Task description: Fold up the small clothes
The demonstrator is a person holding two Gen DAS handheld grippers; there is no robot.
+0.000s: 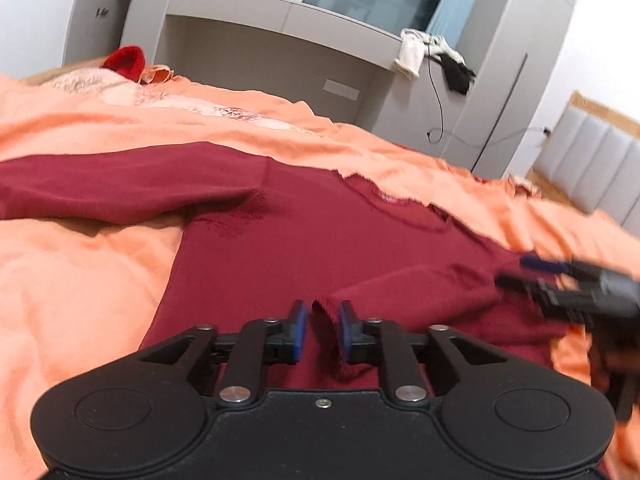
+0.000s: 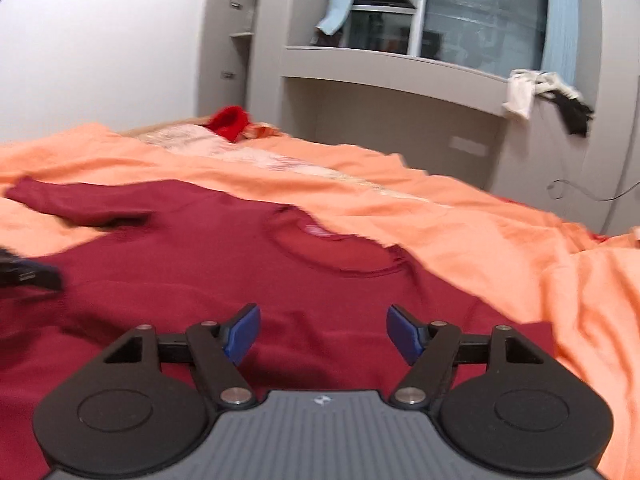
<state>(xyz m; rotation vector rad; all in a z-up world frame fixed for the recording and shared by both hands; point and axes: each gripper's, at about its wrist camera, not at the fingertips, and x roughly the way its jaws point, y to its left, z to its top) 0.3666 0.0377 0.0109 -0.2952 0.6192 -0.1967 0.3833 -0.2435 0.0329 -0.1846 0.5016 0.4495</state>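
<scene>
A dark red long-sleeved sweater (image 1: 320,240) lies flat, front up, on an orange bed cover (image 1: 80,280). One sleeve (image 1: 120,188) stretches out to the left. The other sleeve (image 1: 420,288) is folded across the body, and its cuff (image 1: 323,318) stands between the blue pads of my left gripper (image 1: 323,330). The jaws are a little apart and the pads do not press the cuff. My right gripper (image 2: 323,334) hovers wide open over the sweater's chest (image 2: 320,280) below the neckline (image 2: 340,256), with nothing between its pads. It shows blurred at the right of the left wrist view (image 1: 536,276).
A bright red garment (image 2: 230,122) lies at the far end of the bed. Behind the bed stands a grey wall unit (image 2: 380,112) with a window above. White and black clothes (image 2: 536,94) hang off its ledge, and a cable (image 1: 438,112) dangles below. A padded headboard (image 1: 600,160) is at the right.
</scene>
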